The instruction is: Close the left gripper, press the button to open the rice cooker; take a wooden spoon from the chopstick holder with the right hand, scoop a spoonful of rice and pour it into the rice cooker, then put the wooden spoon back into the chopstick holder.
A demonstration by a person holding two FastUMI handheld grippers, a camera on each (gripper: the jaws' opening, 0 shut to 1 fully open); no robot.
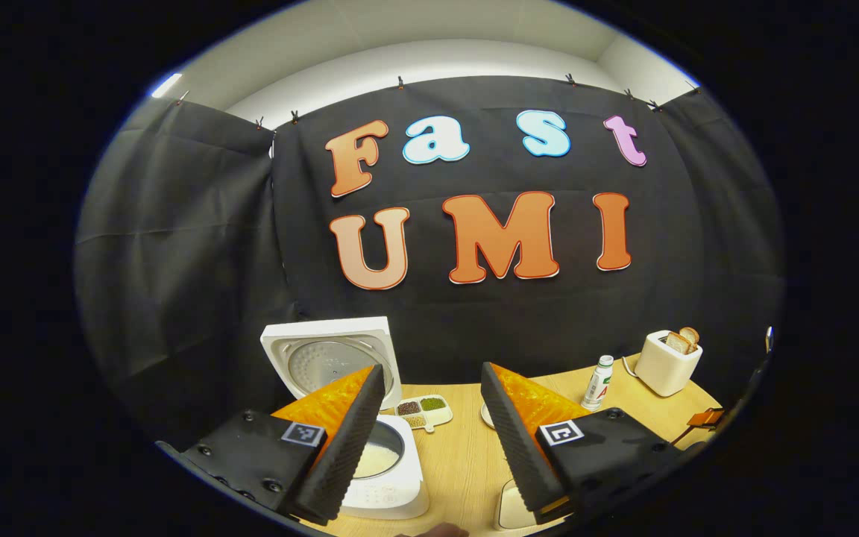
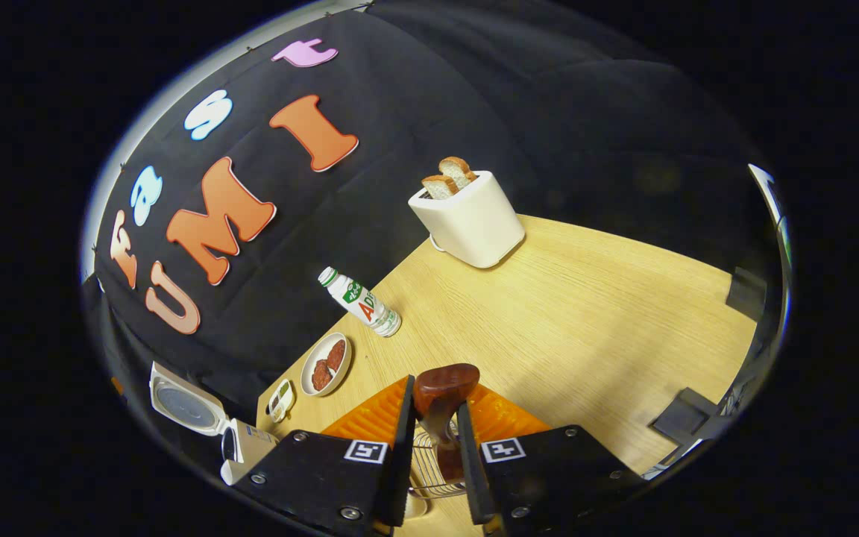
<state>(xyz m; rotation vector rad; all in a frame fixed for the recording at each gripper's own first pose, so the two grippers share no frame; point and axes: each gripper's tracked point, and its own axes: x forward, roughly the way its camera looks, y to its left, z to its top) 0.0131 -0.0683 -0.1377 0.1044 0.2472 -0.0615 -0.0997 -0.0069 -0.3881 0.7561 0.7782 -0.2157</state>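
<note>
**Desk:** What did the right gripper (image 2: 433, 440) have at that moment?

**Photographer:** Its jaws stood narrow, both pressed on the handle of the wooden spoon (image 2: 441, 403), directly above the wire chopstick holder (image 2: 429, 466). The spoon's broad dark end rose just past the fingertips.

**Desk:** How would it handle?

**Photographer:** Light and stiff, I judged, with a smooth finish that could slip; a grip on the narrow shaft below the wide end looked soundest.

**Desk:** And the left gripper (image 1: 429, 425)?

**Photographer:** Spread wide, empty, hanging above the wooden table (image 1: 467, 455). Just beyond its left finger stood the rice cooker (image 1: 385, 462), lid (image 1: 332, 358) raised, pale contents inside.

**Desk:** Farther off?

**Photographer:** Past the cooker sat a small divided dish of grains (image 1: 422, 410), then a little bottle (image 1: 597, 382), and farthest from the cooker a toaster (image 1: 666, 362) with bread (image 1: 683, 339).
</note>
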